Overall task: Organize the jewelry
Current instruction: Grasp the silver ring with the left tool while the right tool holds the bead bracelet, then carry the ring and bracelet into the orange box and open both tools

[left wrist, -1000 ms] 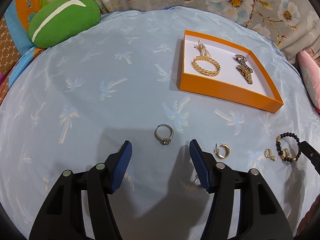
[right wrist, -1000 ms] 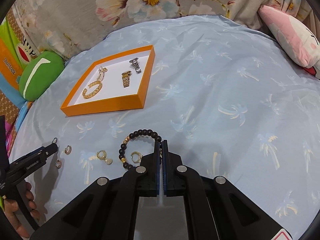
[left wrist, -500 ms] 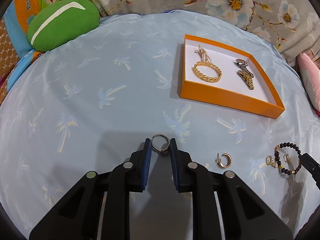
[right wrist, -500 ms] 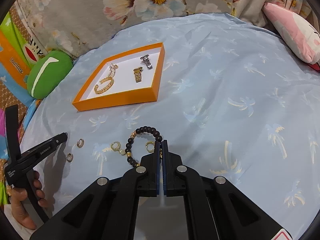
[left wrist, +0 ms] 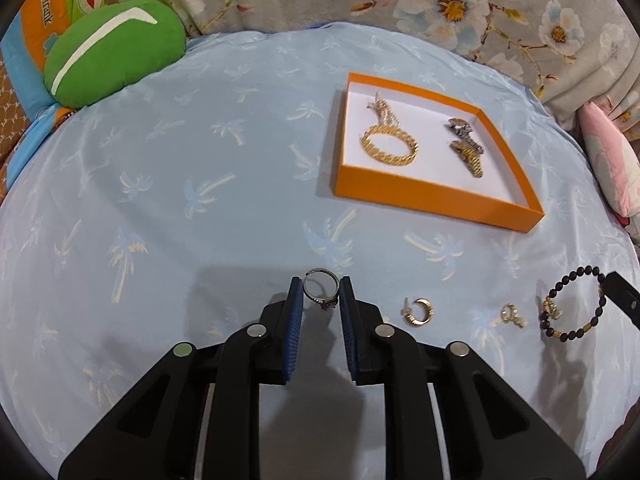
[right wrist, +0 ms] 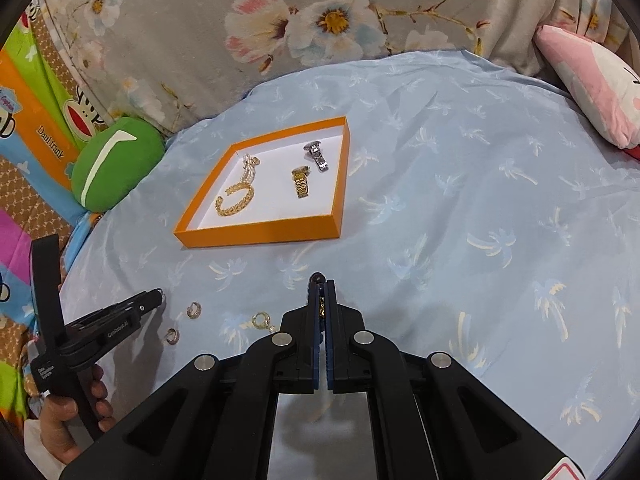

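Left wrist: orange tray (left wrist: 432, 196), gold bracelet (left wrist: 390, 146), two watches (left wrist: 466, 148)

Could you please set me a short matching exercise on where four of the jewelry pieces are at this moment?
Things:
1. silver ring
2. black bead bracelet
3. gold chain bangle
4. gold hoop earring

Places:
A. inside the orange box
B. between the pads of the left gripper
C. loose on the blue cloth, to the right of the left gripper in its own view
D. clamped in the right gripper, partly raised

Pairs: 1-B, 2-D, 3-A, 4-C
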`<move>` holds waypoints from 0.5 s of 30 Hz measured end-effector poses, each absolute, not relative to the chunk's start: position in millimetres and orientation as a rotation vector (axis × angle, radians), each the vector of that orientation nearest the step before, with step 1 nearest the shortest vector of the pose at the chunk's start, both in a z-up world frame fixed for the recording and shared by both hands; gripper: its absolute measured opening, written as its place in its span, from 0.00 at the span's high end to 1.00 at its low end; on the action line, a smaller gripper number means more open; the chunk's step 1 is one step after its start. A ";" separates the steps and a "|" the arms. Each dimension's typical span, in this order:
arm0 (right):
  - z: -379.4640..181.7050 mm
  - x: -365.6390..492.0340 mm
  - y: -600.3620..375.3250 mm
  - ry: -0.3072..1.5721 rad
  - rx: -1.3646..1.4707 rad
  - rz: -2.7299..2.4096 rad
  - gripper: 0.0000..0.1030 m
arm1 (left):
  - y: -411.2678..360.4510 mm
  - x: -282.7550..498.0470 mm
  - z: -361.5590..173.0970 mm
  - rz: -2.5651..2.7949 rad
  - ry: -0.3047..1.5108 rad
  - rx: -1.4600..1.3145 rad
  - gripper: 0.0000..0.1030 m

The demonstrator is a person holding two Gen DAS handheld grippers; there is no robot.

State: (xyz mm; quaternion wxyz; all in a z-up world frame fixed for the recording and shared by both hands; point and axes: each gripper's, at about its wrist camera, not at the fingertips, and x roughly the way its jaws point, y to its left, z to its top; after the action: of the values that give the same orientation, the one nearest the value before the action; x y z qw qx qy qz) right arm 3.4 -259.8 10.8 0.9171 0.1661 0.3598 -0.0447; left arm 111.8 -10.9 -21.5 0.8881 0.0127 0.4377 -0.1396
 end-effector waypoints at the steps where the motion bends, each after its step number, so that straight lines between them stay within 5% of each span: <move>1: 16.6 5.8 -259.2 0.728 0.336 -0.088 0.98 | -12.2 111.4 -17.4 -0.297 0.904 0.027 0.83; 15: 66.3 90.7 -243.9 0.629 0.352 0.038 0.98 | -64.7 157.1 38.9 -0.368 0.785 0.062 0.83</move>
State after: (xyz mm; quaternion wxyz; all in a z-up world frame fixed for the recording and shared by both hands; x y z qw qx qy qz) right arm 90.7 -243.9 66.3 0.9356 0.1723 0.3075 0.0185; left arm 157.1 -64.7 38.9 0.9070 0.0300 0.3803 -0.1781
